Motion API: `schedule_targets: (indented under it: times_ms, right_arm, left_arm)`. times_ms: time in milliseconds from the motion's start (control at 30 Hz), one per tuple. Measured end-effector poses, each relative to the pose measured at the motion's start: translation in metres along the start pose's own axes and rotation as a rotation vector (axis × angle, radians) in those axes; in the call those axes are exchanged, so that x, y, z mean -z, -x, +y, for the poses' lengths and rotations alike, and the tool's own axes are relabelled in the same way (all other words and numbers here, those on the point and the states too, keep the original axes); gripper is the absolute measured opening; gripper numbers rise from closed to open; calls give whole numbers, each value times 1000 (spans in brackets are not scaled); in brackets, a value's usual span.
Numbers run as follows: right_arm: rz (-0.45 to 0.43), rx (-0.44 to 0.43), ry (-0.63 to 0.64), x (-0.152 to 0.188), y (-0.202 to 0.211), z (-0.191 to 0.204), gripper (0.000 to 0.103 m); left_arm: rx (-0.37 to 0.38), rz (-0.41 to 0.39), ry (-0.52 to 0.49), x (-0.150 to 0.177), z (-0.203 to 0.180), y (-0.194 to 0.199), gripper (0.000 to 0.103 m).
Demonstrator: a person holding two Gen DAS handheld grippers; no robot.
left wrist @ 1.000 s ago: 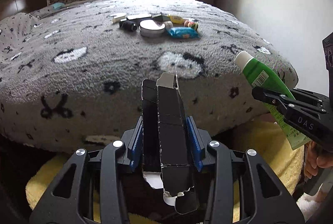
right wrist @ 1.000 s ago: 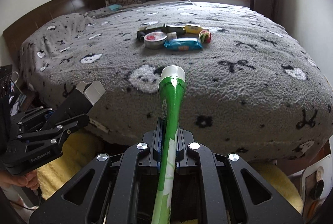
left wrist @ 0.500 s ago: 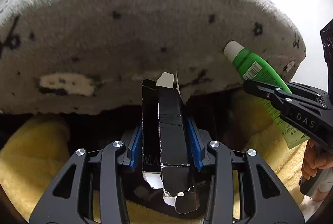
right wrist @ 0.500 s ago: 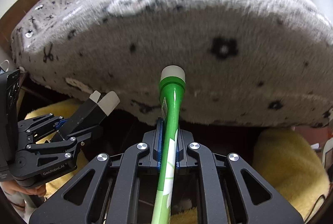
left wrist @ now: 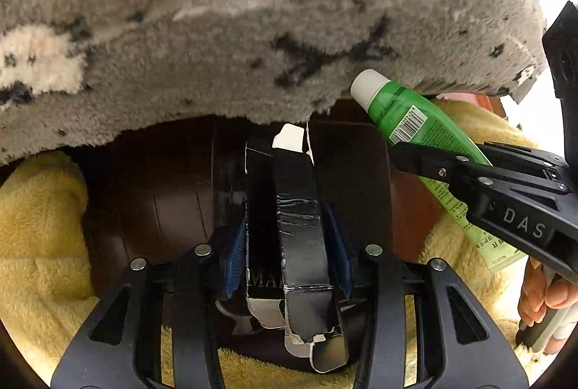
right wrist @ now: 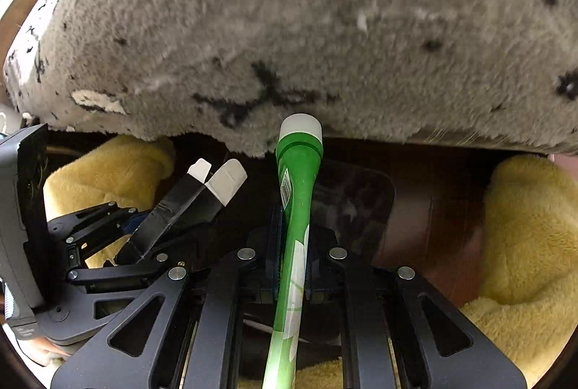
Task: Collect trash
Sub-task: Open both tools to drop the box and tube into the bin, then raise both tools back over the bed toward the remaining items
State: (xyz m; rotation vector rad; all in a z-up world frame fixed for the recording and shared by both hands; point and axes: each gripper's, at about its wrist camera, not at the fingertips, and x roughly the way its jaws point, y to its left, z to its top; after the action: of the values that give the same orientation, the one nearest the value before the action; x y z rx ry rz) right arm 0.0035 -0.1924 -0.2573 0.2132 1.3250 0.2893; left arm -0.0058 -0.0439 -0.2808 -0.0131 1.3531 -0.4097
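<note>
One flattened black carton (left wrist: 289, 230) between the opening left gripper (left wrist: 287, 255) jaws, one green tube (right wrist: 294, 230) pinched by the right gripper (right wrist: 290, 269), one grey blanket (left wrist: 253, 9) above, yellow fleece (right wrist: 523, 244) below

The bed fills the top of both views, and all that shows of it is its cover: a shaggy grey fleece blanket (left wrist: 253, 27) dotted with black marks and white patches, draped over the edge and hanging down with a ragged hem. Nothing on its top face can be seen from this low angle. Below the hem comes the dark brown wooden bed frame (right wrist: 433, 208), deep in shadow. At floor level, a fluffy yellow plush rug (left wrist: 39, 226) spreads out to both sides, running under the bed's edge, bunched up thick on the right (right wrist: 527, 226).
</note>
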Motion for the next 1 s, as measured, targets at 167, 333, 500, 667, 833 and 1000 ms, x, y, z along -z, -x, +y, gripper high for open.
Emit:
schedule_targets:
  times_ms: [167, 333, 500, 667, 833, 1000]
  right_arm:
    - [-2, 37, -2, -1, -3, 3, 13]
    - [-30, 48, -16, -3, 7, -1, 14]
    - [-73, 81, -24, -7, 22, -6, 30]
    - [-139, 112, -20, -9, 46, -5, 64]
    - [-211, 150, -4, -17, 73, -7, 84]
    - [-309, 182, 34, -24, 105, -4, 88]
  left_arm:
    - [3, 11, 2, -2, 1, -10, 41]
    - [-19, 1, -8, -4, 1, -3, 51]
    - [-50, -41, -23, -6, -2, 14, 68]
    - [-89, -108, -41, -8, -7, 40, 83]
    - [-112, -190, -53, -14, -9, 77, 93]
    - [-122, -273, -70, -21, -17, 115, 95]
